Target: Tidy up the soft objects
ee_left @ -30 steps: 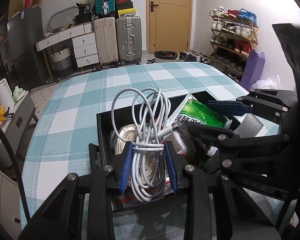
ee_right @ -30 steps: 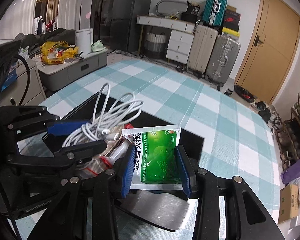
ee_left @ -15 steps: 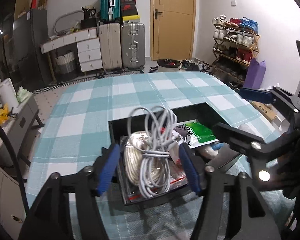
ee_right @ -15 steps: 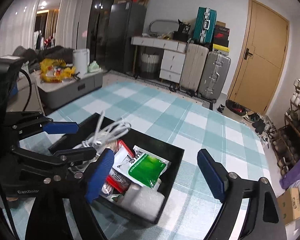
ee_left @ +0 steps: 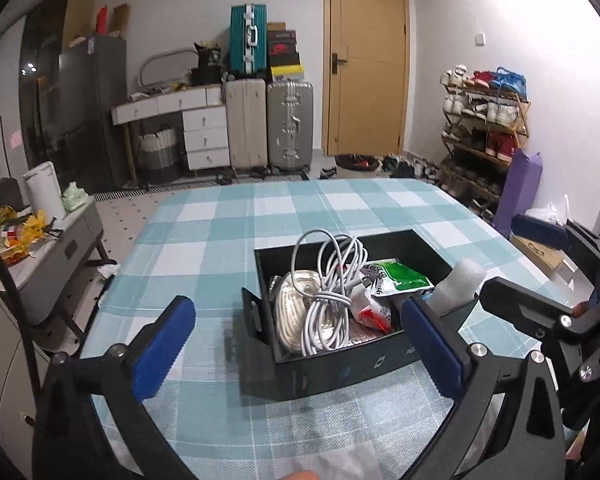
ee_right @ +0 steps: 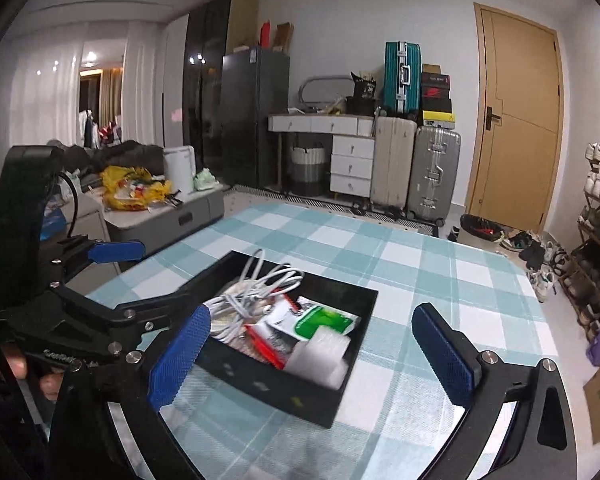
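Room's pretty cluttered around us: suitcases [ee_left: 268, 124] by the wooden door [ee_left: 366, 60], a shoe rack [ee_left: 484, 136] on the right; nothing blocks the black box [ee_left: 340, 368] sitting toward the near right edge of the teal checked tablecloth [ee_left: 220, 240]; it's a rigid rectangular tray stuffed with a coiled white cable [ee_left: 328, 292], a glossy green packet [ee_left: 400, 278] and some bubble wrap [ee_right: 324, 348]; our left gripper [ee_left: 300, 344] and right gripper [ee_right: 312, 354] both hang empty in front of it, jaws opening wide, blue ribbed pads [ee_left: 160, 346] touching nothing.
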A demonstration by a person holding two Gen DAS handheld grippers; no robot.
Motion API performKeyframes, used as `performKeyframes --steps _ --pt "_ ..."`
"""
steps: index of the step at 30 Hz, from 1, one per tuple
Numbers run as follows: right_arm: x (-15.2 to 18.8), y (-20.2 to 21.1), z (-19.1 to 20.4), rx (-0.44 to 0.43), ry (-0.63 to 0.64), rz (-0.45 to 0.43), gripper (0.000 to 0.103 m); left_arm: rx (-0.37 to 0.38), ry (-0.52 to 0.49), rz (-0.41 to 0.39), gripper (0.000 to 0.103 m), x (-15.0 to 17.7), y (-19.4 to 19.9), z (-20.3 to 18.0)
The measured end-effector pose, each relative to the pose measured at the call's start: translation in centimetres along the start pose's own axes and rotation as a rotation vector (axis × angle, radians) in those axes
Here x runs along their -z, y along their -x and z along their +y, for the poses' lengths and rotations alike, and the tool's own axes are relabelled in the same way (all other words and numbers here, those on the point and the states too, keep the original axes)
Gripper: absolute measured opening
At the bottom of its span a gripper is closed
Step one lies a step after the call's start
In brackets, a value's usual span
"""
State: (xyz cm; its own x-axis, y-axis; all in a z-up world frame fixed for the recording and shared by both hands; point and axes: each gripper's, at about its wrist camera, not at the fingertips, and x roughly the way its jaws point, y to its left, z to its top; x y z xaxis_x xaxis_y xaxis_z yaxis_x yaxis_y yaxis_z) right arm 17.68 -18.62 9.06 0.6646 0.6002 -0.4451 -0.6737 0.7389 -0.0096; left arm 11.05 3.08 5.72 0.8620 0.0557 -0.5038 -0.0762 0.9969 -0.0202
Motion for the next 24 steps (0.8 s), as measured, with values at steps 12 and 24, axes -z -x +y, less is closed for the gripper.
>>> performKeyframes --steps 12,24 --pt "2.3 1.6 1.0 0.006 -0.012 -0.026 0.102 -0.048 0.023 -0.071 0.103 2.2 2.6 1.0" --pt "2.6 1.5 1.7 -0.011 -0.027 -0.054 0.102 -0.091 -0.009 -0.093 0.103 3.8 1.7 0.1"
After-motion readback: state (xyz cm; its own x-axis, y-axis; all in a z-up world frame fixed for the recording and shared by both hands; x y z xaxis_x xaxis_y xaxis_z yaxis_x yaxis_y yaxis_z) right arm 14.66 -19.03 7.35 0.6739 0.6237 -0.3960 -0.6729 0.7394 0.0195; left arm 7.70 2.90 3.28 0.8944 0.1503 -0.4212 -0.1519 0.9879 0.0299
